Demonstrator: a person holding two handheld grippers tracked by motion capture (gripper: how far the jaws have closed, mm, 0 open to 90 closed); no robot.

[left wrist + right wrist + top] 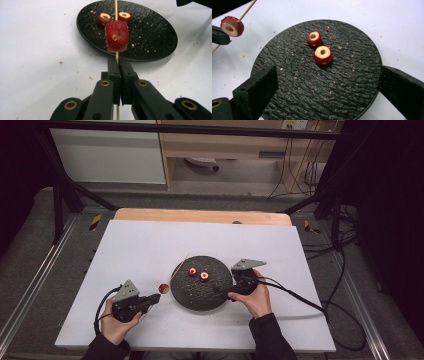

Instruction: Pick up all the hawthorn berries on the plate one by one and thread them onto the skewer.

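A thin wooden skewer (116, 10) runs through a red cored fruit piece (116, 36). My left gripper (119, 63) is shut on the skewer just below that piece, left of the black round plate (200, 297). In the high view the skewered piece (163, 288) hangs beside the plate's left rim. Two more red cored fruits (314, 38) (322, 55) lie on the textured plate (312, 95). My right gripper (328, 75) stands open over the plate's near side, its jaws wide apart with nothing between them. From the right gripper view the skewered piece (232, 26) shows at upper left.
The plate sits on a white sheet (150, 245) over a wooden table (200, 215). Small crumbs are scattered on the plate and the sheet. Cables (300, 297) trail from the right gripper toward the right edge.
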